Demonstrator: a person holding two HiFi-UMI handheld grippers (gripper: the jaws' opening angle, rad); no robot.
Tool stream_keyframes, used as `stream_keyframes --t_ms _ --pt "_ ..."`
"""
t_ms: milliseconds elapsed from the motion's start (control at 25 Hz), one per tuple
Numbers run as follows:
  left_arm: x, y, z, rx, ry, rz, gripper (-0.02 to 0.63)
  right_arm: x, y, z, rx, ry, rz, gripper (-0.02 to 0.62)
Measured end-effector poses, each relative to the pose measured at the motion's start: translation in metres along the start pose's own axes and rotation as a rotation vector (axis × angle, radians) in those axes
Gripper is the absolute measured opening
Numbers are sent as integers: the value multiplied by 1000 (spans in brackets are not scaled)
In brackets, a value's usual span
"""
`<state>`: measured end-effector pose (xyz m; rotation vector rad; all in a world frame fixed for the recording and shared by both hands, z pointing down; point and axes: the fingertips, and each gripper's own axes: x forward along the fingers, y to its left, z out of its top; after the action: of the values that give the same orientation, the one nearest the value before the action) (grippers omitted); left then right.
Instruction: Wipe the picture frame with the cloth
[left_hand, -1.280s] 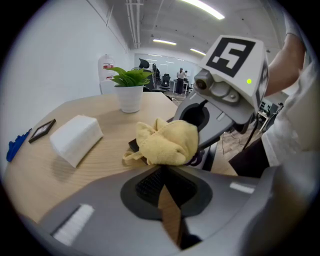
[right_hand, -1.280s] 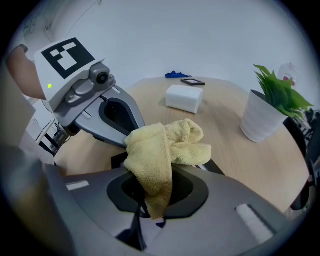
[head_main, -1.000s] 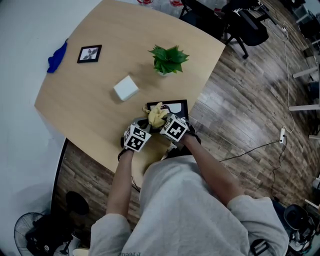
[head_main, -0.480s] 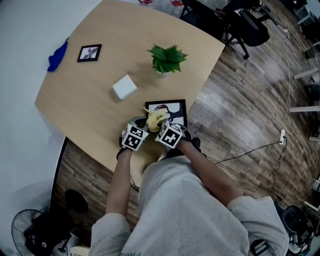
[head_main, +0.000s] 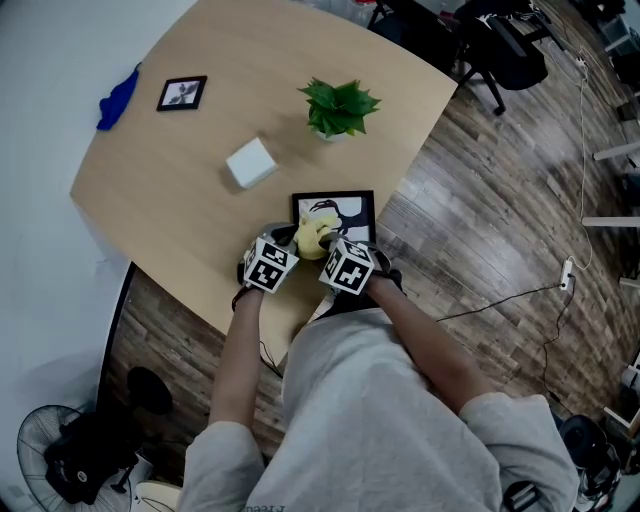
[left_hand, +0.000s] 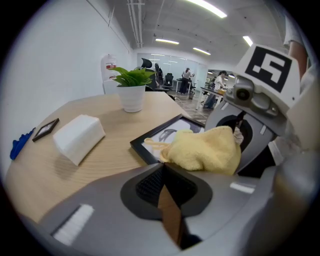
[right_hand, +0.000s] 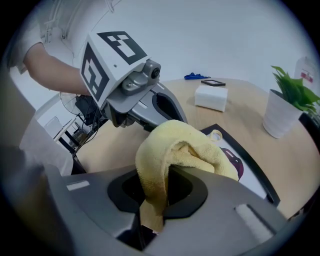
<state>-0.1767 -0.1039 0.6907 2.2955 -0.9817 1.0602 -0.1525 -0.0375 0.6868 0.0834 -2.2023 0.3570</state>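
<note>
A black picture frame (head_main: 340, 210) with a white print lies flat near the table's front edge. A bunched yellow cloth (head_main: 311, 238) rests on its near left corner, and my right gripper (head_main: 322, 247) is shut on it. In the right gripper view the cloth (right_hand: 176, 150) drapes out of the jaws over the frame (right_hand: 243, 161). My left gripper (head_main: 284, 241) sits just left of the cloth, shut, with nothing between its jaws. From the left gripper view the frame (left_hand: 159, 138) and cloth (left_hand: 205, 150) lie straight ahead, with the right gripper's body behind the cloth.
A potted green plant (head_main: 340, 108) stands beyond the frame. A white box (head_main: 250, 162) lies to the left of it. A small black frame (head_main: 182, 92) and a blue cloth (head_main: 117, 100) sit at the far left edge. Office chairs (head_main: 500, 45) stand past the table.
The right gripper has drawn the cloth back toward the frame's near left corner, so more of the print shows. The left gripper has stayed beside it.
</note>
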Motion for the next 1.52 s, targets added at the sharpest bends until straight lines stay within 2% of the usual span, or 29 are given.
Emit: stream_keyframes --t_ms 240,440,600,800,1280,1520 --pt "-1 1 -1 -7 -2 -5 52 -17 -17 -24 -53 45 -34 55" --pt "-1 1 -2 -12 -7 1 52 -28 -25 -38 5 43 -24 57" --pt "1 1 -1 -3 -11 8 52 -36 -24 -48 -62 82 -55 55" --pt "-2 1 -1 -15 -14 23 52 -56 -32 -71 -84 121 -83 55" --pt "-7 -1 -1 -50 -26 42 52 -85 -42 -100 -41 120 -114 55" --pt "0 3 2 -36 -29 63 52 -92 -67 -110 19 109 -175 55"
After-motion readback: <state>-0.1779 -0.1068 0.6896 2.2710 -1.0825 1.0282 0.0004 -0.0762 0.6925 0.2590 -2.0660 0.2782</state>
